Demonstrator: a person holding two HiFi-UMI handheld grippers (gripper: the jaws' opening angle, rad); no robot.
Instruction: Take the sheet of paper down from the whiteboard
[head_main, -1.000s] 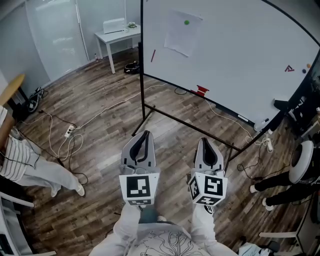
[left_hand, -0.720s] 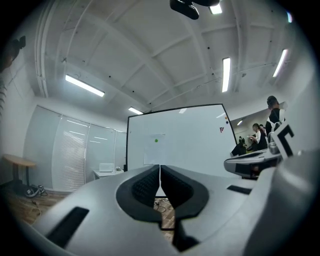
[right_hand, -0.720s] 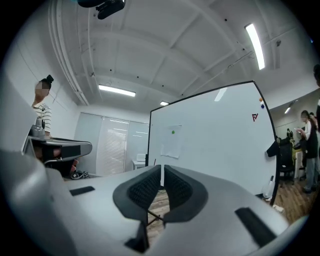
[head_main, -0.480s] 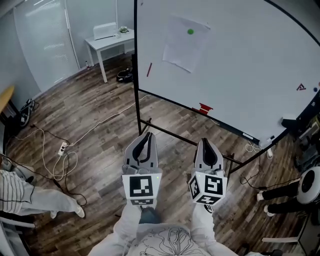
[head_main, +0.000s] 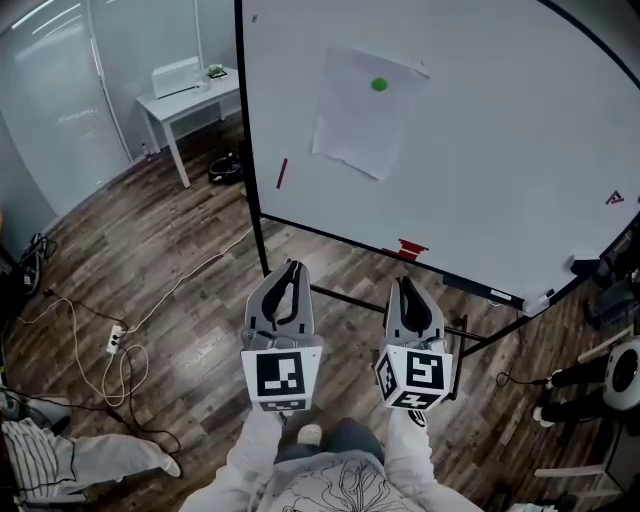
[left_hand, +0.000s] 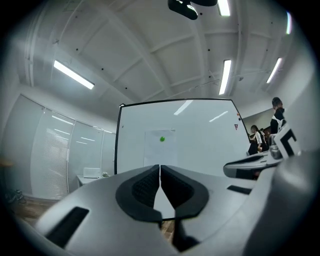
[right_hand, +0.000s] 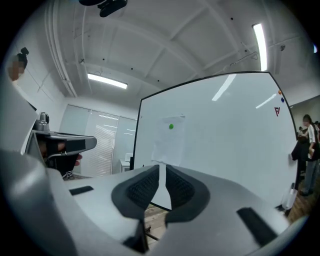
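Note:
A white sheet of paper (head_main: 362, 115) hangs on the whiteboard (head_main: 500, 150), pinned near its top by a green magnet (head_main: 379, 85). Both grippers are held level, side by side, short of the board and below the sheet. My left gripper (head_main: 291, 270) is shut and empty; in the left gripper view its pads (left_hand: 149, 185) meet, with the paper (left_hand: 160, 148) straight beyond them. My right gripper (head_main: 404, 286) is opening: a narrow gap shows at its tips (right_hand: 162, 170) with nothing in it. The paper (right_hand: 167, 139) and magnet (right_hand: 171, 126) lie ahead of it.
A red marker (head_main: 282, 172) sticks to the board's left part and a red item (head_main: 410, 248) sits on its lower rail. The board's black stand (head_main: 340, 296) crosses the floor just ahead. A white table (head_main: 190, 88), floor cables (head_main: 120, 340) and a seated person's legs (head_main: 70, 455) are to the left.
The whiteboard and paper have come nearer and larger in the head view. Both grippers travelled forward together, still side by side.

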